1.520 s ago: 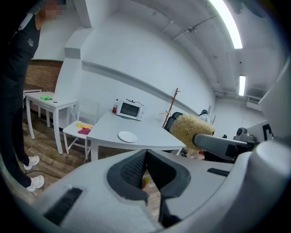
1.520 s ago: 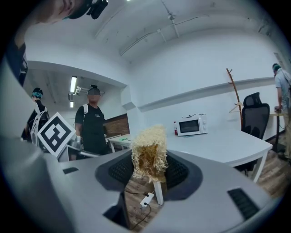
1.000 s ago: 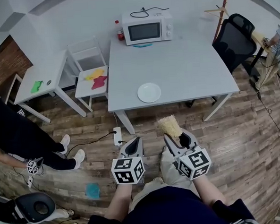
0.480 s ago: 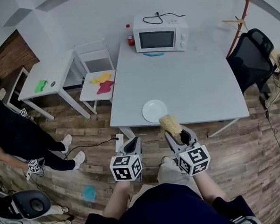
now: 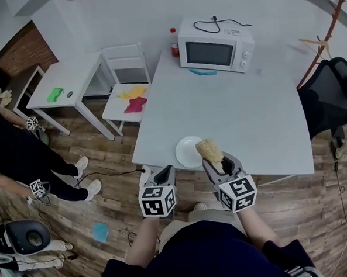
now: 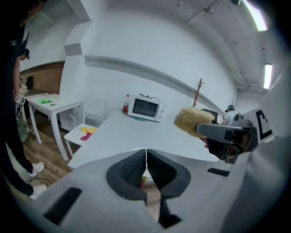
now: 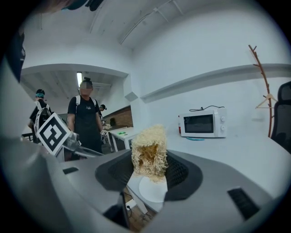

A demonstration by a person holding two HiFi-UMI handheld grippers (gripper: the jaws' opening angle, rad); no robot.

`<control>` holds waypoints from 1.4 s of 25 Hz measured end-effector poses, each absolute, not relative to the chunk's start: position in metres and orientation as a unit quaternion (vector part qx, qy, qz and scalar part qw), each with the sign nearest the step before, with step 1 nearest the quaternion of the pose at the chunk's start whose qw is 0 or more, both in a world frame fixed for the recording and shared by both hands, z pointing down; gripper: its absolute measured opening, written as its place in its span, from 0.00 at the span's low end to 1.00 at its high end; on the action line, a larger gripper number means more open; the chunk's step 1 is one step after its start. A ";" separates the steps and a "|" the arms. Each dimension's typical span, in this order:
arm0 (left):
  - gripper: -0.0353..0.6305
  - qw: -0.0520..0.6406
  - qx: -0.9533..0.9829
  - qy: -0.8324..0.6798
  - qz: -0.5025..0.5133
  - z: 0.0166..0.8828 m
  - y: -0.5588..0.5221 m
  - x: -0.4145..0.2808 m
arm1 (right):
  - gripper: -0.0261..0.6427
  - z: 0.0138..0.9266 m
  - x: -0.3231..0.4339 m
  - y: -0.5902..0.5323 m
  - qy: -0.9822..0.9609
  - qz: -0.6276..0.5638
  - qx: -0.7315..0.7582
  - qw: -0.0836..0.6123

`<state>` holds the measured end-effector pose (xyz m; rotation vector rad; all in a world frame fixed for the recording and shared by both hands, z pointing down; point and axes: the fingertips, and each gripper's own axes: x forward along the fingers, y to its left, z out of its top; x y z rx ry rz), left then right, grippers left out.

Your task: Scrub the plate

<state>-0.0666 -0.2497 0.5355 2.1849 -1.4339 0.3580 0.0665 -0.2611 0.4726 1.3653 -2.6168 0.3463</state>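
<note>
A white plate [image 5: 188, 151] lies near the front edge of the grey table [image 5: 260, 124]. My right gripper [image 5: 217, 165] is shut on a tan loofah scrubber [image 5: 209, 150] that hangs over the plate's right rim in the head view. In the right gripper view the loofah scrubber [image 7: 148, 152] stands between the jaws with the plate [image 7: 153, 189] below it. My left gripper [image 5: 164, 175] is shut and holds nothing, just short of the table's edge, left of the plate. In the left gripper view its jaws [image 6: 146, 169] meet, and the scrubber [image 6: 191, 122] shows at the right.
A microwave [image 5: 216, 44] and a red bottle [image 5: 173, 42] stand at the table's far end. A white chair [image 5: 128, 91] with coloured cloths and a small white table [image 5: 70, 83] stand to the left. People stand at the far left [image 5: 16, 156]. A black office chair [image 5: 335, 101] is at the right.
Both grippers have moved forward towards the table. The scrubber now hangs over the plate's rim, where before it was over the floor short of the table.
</note>
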 end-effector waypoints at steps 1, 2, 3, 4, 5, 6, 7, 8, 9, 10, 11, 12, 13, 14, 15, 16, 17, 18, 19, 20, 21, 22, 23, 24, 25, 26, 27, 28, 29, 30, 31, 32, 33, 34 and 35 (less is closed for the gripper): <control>0.08 0.251 0.801 -0.527 0.133 0.540 -0.255 -0.064 | 0.32 0.477 0.068 -0.267 -0.879 0.117 0.453 0.089; 0.08 0.254 0.799 -0.528 0.134 0.545 -0.259 -0.061 | 0.32 0.481 0.070 -0.273 -0.881 0.119 0.448 0.094; 0.08 0.259 0.796 -0.530 0.134 0.550 -0.262 -0.059 | 0.32 0.486 0.071 -0.278 -0.882 0.121 0.444 0.099; 0.08 0.266 0.792 -0.533 0.134 0.556 -0.265 -0.057 | 0.32 0.490 0.073 -0.282 -0.884 0.123 0.439 0.103; 0.08 0.273 0.788 -0.536 0.133 0.562 -0.267 -0.057 | 0.32 0.495 0.073 -0.286 -0.885 0.125 0.436 0.107; 0.08 0.280 0.783 -0.539 0.133 0.567 -0.270 -0.057 | 0.32 0.499 0.074 -0.289 -0.886 0.127 0.433 0.111; 0.08 0.287 0.780 -0.540 0.132 0.572 -0.271 -0.056 | 0.32 0.503 0.073 -0.293 -0.887 0.130 0.429 0.114; 0.09 0.294 0.777 -0.540 0.132 0.577 -0.272 -0.056 | 0.32 0.508 0.073 -0.295 -0.887 0.132 0.426 0.117; 0.08 0.301 0.775 -0.539 0.133 0.581 -0.272 -0.055 | 0.32 0.513 0.072 -0.298 -0.888 0.135 0.423 0.121; 0.09 0.306 0.773 -0.538 0.135 0.586 -0.273 -0.054 | 0.32 0.517 0.070 -0.300 -0.888 0.137 0.420 0.125; 0.09 0.311 0.771 -0.538 0.138 0.591 -0.274 -0.054 | 0.32 0.522 0.068 -0.302 -0.889 0.139 0.416 0.130; 0.09 0.315 0.769 -0.539 0.140 0.595 -0.277 -0.055 | 0.32 0.526 0.066 -0.304 -0.891 0.140 0.411 0.134; 0.09 0.319 0.765 -0.541 0.142 0.600 -0.280 -0.056 | 0.32 0.531 0.063 -0.307 -0.892 0.139 0.407 0.139; 0.09 0.324 0.761 -0.543 0.143 0.605 -0.283 -0.057 | 0.32 0.536 0.060 -0.309 -0.893 0.139 0.403 0.144; 0.09 0.330 0.757 -0.545 0.144 0.611 -0.286 -0.058 | 0.32 0.540 0.058 -0.312 -0.894 0.139 0.400 0.149; 0.10 0.337 0.755 -0.544 0.144 0.616 -0.290 -0.058 | 0.32 0.544 0.055 -0.314 -0.894 0.140 0.397 0.152; 0.16 0.345 0.755 -0.539 0.144 0.622 -0.293 -0.057 | 0.32 0.548 0.053 -0.317 -0.894 0.142 0.395 0.156; 0.26 0.352 0.755 -0.533 0.146 0.628 -0.296 -0.056 | 0.32 0.553 0.052 -0.321 -0.894 0.145 0.394 0.159; 0.28 0.357 0.756 -0.528 0.148 0.634 -0.300 -0.055 | 0.32 0.558 0.051 -0.324 -0.893 0.147 0.393 0.163; 0.28 0.362 0.757 -0.523 0.148 0.639 -0.303 -0.054 | 0.32 0.564 0.050 -0.327 -0.891 0.150 0.394 0.167; 0.28 0.367 0.757 -0.519 0.148 0.644 -0.306 -0.055 | 0.32 0.569 0.049 -0.330 -0.890 0.154 0.395 0.170; 0.28 0.373 0.757 -0.516 0.148 0.649 -0.310 -0.055 | 0.32 0.573 0.048 -0.333 -0.888 0.158 0.396 0.173; 0.28 0.380 0.756 -0.512 0.148 0.654 -0.312 -0.055 | 0.32 0.577 0.047 -0.335 -0.886 0.162 0.396 0.177; 0.28 0.389 0.754 -0.507 0.150 0.659 -0.315 -0.054 | 0.32 0.582 0.047 -0.337 -0.885 0.166 0.396 0.182; 0.28 0.398 0.752 -0.503 0.152 0.663 -0.317 -0.053 | 0.32 0.586 0.047 -0.339 -0.884 0.169 0.395 0.187; 0.28 0.405 0.751 -0.498 0.154 0.667 -0.320 -0.052 | 0.32 0.590 0.047 -0.341 -0.883 0.171 0.394 0.192; 0.28 0.412 0.750 -0.493 0.157 0.671 -0.322 -0.052 | 0.32 0.594 0.046 -0.343 -0.881 0.172 0.393 0.197; 0.28 0.417 0.749 -0.489 0.159 0.674 -0.325 -0.052 | 0.32 0.599 0.046 -0.346 -0.880 0.173 0.393 0.202; 0.28 0.423 0.748 -0.486 0.162 0.677 -0.327 -0.052 | 0.32 0.604 0.046 -0.348 -0.878 0.173 0.394 0.207; 0.28 0.429 0.745 -0.484 0.164 0.681 -0.329 -0.052 | 0.32 0.608 0.046 -0.350 -0.877 0.175 0.394 0.211; 0.28 0.436 0.742 -0.481 0.165 0.684 -0.330 -0.052 | 0.32 0.611 0.045 -0.353 -0.876 0.178 0.395 0.213; 0.28 0.442 0.740 -0.479 0.165 0.687 -0.331 -0.052 | 0.32 0.613 0.044 -0.355 -0.875 0.181 0.395 0.214; 0.28 0.448 0.738 -0.476 0.164 0.688 -0.333 -0.051 | 0.32 0.615 0.044 -0.359 -0.874 0.182 0.396 0.216; 0.28 0.453 0.738 -0.473 0.163 0.689 -0.335 -0.051 | 0.32 0.618 0.043 -0.362 -0.872 0.183 0.397 0.220; 0.28 0.455 0.739 -0.470 0.162 0.689 -0.337 -0.050 | 0.32 0.621 0.043 -0.365 -0.871 0.182 0.397 0.223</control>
